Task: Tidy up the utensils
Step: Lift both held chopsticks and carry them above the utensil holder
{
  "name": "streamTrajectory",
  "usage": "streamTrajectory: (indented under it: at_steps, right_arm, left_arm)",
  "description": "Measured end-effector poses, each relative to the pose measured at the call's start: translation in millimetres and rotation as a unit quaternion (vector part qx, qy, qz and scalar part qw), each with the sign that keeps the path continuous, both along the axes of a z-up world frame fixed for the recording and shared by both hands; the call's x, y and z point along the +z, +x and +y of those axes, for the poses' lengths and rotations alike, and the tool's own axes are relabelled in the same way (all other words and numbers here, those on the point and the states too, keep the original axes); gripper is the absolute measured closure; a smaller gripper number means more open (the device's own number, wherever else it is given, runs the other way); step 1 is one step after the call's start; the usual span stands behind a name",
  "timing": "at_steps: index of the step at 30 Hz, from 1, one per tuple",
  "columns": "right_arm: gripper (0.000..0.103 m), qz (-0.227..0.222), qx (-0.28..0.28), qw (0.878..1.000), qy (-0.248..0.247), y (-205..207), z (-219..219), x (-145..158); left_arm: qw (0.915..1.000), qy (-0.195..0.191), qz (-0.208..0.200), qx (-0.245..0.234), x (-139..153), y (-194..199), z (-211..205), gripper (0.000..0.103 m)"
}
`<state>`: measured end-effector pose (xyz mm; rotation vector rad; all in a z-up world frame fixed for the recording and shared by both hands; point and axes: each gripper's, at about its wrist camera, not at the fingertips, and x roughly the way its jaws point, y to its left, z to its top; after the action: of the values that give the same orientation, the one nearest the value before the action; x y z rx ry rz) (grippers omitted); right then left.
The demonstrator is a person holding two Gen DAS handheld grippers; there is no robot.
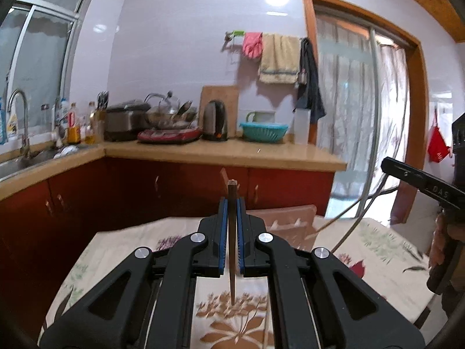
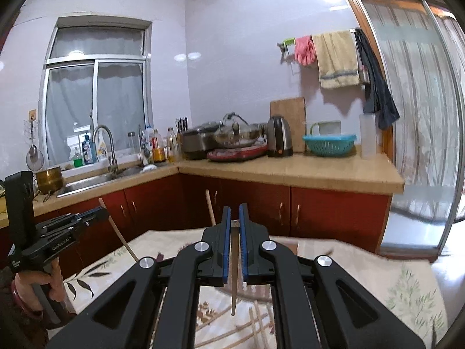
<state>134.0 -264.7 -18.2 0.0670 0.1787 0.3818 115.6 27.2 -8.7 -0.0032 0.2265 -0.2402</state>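
Note:
My left gripper [image 1: 231,200] is shut on a dark brown chopstick [image 1: 232,250], which stands nearly upright between the blue pads, its tip hanging above the floral tablecloth [image 1: 116,247]. My right gripper [image 2: 234,212] is likewise shut on a brown chopstick [image 2: 234,276] that points down at the cloth [image 2: 377,276]. In the right wrist view the left gripper [image 2: 100,212] shows at the left, a hand on its grip and a pale stick [image 2: 119,232] slanting through its fingers. Several loose pale chopsticks [image 2: 258,325] lie on the cloth under the right gripper. Another pale stick [image 2: 210,206] rises behind the right fingers.
A pinkish-brown box [image 1: 290,221] sits on the table just beyond the left fingers. Behind runs an L-shaped counter [image 2: 290,171] with red cabinets, a sink [image 2: 96,180], a kettle [image 2: 279,136], pots and a teal basket [image 2: 330,144]. A glass sliding door [image 2: 421,116] is on the right.

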Motion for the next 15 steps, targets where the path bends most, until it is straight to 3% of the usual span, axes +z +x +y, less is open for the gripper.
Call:
streamTrajectory:
  at_steps: [9, 15]
  right_arm:
    - [0.096, -0.057, -0.005, 0.998, -0.011, 18.8, -11.1, 55.0]
    - [0.096, -0.054, -0.009, 0.998, -0.018, 47.1, -16.6, 58.5]
  left_arm:
    - [0.9966, 0.001, -0.076, -0.034, 58.1, 15.5, -25.9, 0.096]
    - [0.9937, 0.005, -0.103, -0.043, 75.7, 43.6, -45.8, 0.096]
